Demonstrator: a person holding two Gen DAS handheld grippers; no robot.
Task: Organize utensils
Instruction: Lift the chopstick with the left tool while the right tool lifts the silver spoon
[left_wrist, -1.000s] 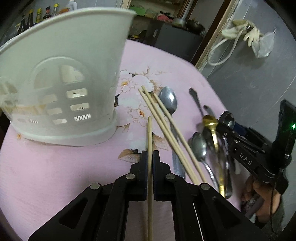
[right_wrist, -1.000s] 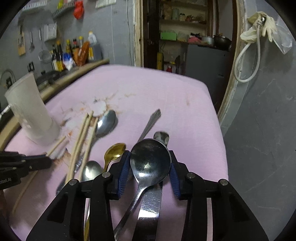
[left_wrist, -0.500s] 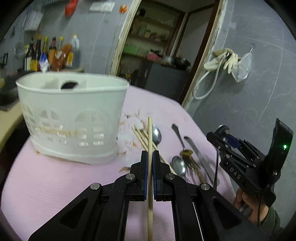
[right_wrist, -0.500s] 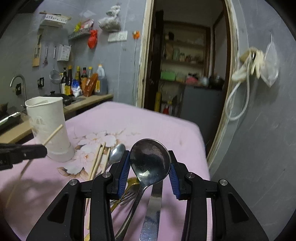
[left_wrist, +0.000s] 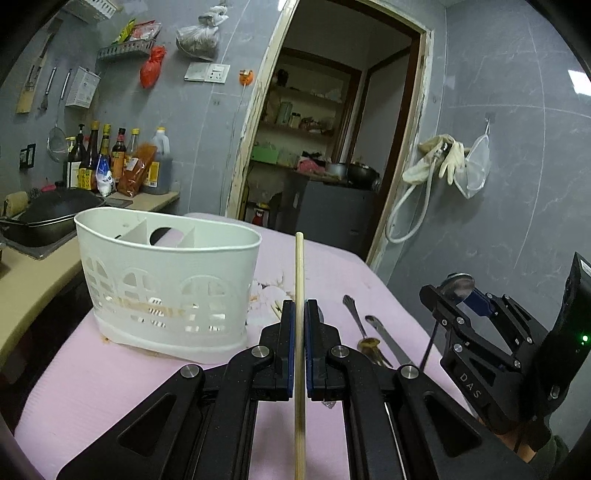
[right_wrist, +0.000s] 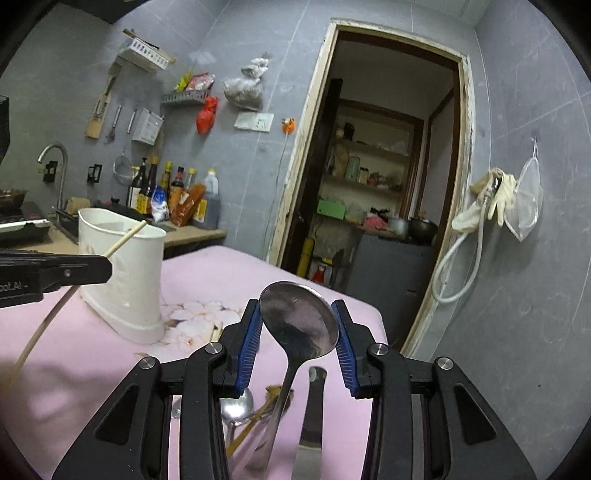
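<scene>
My left gripper (left_wrist: 300, 306) is shut on a wooden chopstick (left_wrist: 300, 280) and holds it raised above the pink table, just right of the white divided utensil basket (left_wrist: 166, 280). My right gripper (right_wrist: 298, 325) is shut on the bowl of a steel spoon (right_wrist: 298, 321), lifted off the table. The right gripper also shows in the left wrist view (left_wrist: 458, 295), to the right. The basket (right_wrist: 122, 280) and the held chopstick (right_wrist: 125, 236) show at left in the right wrist view.
A steel spoon (right_wrist: 236, 404), a gold fork (left_wrist: 369, 345), a knife (left_wrist: 388, 336) and more chopsticks (left_wrist: 277, 308) lie on the pink flowered tablecloth (left_wrist: 110, 376). A counter with a wok (left_wrist: 48, 214) and bottles (left_wrist: 110, 158) lies left. A doorway is behind.
Both grippers have risen from the table and tilted up, the left carrying the chopstick, the right carrying the spoon. The basket now sits lower and farther in view.
</scene>
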